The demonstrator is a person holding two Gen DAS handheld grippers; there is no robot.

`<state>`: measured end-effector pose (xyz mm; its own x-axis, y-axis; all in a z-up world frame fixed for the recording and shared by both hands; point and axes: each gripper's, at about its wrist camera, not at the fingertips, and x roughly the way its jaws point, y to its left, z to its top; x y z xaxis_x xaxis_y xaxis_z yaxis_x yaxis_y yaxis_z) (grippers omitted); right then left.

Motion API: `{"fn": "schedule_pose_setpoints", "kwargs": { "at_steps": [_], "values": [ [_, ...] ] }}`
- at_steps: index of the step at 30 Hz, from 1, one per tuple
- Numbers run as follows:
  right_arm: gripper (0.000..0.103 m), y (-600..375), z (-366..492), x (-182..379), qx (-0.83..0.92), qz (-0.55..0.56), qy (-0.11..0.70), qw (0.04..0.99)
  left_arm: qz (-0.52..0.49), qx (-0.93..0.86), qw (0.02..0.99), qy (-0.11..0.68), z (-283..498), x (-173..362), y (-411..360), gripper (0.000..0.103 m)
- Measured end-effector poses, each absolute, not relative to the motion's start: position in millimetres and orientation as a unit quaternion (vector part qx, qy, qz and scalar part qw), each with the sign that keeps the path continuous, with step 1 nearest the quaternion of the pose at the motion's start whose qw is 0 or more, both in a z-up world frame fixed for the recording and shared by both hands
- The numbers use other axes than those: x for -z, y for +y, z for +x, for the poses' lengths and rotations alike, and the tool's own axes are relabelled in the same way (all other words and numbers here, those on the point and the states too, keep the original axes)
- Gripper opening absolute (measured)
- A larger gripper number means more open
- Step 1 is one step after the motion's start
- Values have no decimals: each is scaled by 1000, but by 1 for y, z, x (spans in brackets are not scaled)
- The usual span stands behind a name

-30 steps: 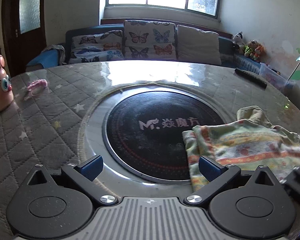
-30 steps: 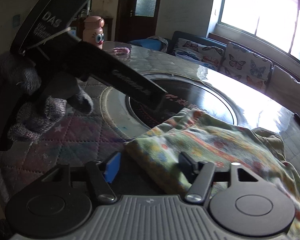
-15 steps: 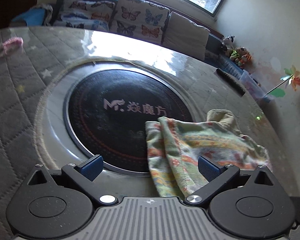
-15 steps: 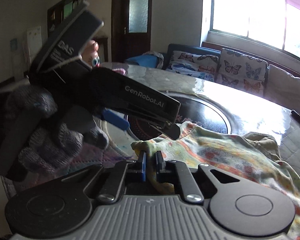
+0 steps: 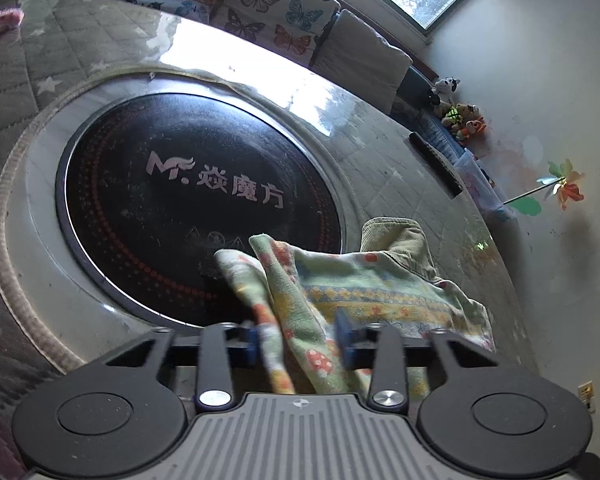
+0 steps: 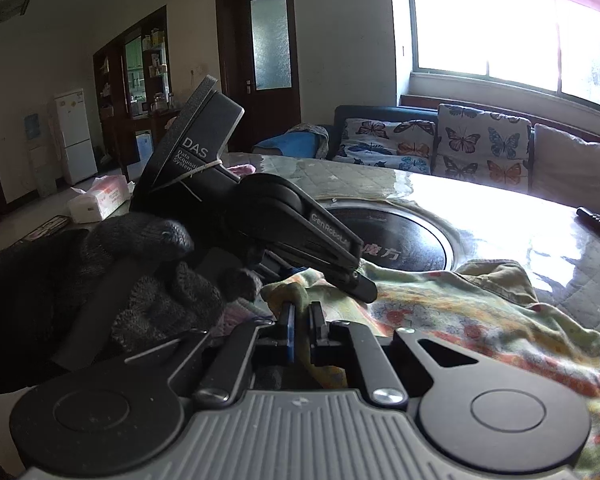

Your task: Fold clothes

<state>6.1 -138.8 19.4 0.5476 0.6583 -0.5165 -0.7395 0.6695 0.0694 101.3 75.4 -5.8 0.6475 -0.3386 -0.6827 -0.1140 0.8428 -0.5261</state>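
A small patterned green, yellow and orange garment [image 5: 380, 284] lies on the round table, partly over the black cooktop disc [image 5: 188, 184]. An olive cloth [image 5: 396, 236] lies under its far edge. My left gripper [image 5: 298, 340] is half closed, its blue pads on either side of a raised fold of the garment with a gap on the right side. My right gripper [image 6: 302, 322] is shut on the garment's near edge [image 6: 460, 316]. In the right wrist view the left gripper's body [image 6: 284, 224], held by a gloved hand [image 6: 132, 276], sits just ahead of mine.
The table [image 5: 60, 60] has a quilted grey cover under glass. A black remote [image 5: 436, 164] lies near its far right edge. A sofa with butterfly cushions [image 6: 460, 144] stands behind the table. A tissue pack [image 6: 100, 200] sits to the left.
My left gripper has moved in over the garment's edge and its jaws have narrowed around a fold. My right gripper, shut half a second ago, still holds the garment's edge, lifted slightly.
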Motion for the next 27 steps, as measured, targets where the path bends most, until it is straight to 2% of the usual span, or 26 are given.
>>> {"fn": "schedule_pose_setpoints", "kwargs": {
  "at_steps": [3, 4, 6, 15, 18, 21, 22, 23, 27],
  "values": [
    [9, -149, 9, -19, -403, -57, 266, 874, -265, 65, 869, 412, 100, 7, 74, 16],
    [13, -154, 9, -20, -398, -50, 269, 876, -260, 65, 872, 410, 100, 6, 73, 15],
    [14, -164, 12, -22, -387, -40, 272, 880, -253, 66, 875, 407, 100, 5, 72, 13],
    [24, -245, 73, -5, -202, -25, 297, 933, -229, 65, 885, 400, 98, 2, 67, 13],
    [41, -275, 98, 4, -139, -21, 301, 943, -217, 63, 889, 397, 98, 0, 65, 13],
    [46, -297, 121, 14, -99, -5, 315, 944, -207, 61, 892, 396, 98, -3, 62, 13],
    [54, -303, 128, 17, -94, 4, 323, 942, -204, 61, 893, 396, 99, -4, 61, 13],
    [56, -306, 132, 21, -93, 13, 328, 940, -202, 60, 894, 395, 99, -5, 61, 13],
    [54, -311, 142, 32, -98, 42, 336, 936, -190, 58, 898, 392, 101, -8, 57, 13]
  ]
}}
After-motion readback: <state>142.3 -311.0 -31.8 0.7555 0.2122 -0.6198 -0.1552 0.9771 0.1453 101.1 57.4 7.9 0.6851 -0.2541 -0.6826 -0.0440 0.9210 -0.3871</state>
